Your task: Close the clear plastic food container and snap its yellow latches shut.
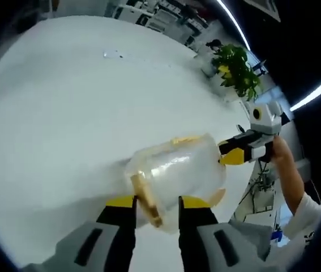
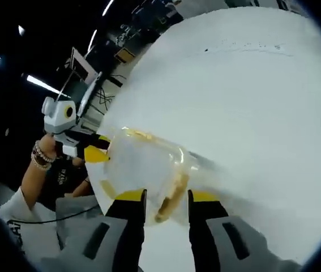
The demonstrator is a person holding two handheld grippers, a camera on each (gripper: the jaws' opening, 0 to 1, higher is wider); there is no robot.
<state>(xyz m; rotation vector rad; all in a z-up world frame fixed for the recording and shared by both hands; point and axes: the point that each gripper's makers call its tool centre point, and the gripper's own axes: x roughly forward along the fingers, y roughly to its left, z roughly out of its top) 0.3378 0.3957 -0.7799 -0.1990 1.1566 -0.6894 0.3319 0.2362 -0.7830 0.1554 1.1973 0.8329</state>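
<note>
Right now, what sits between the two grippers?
The clear container spans the gap in both views; the left gripper straddles one yellow latch, and the right gripper straddles the opposite latch.

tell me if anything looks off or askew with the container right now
The clear container is not sitting flat on the white table; it looks tipped, held between the left gripper and the right gripper at opposite ends. A yellow latch sits between the left jaws. No spill or damage shows.
</note>
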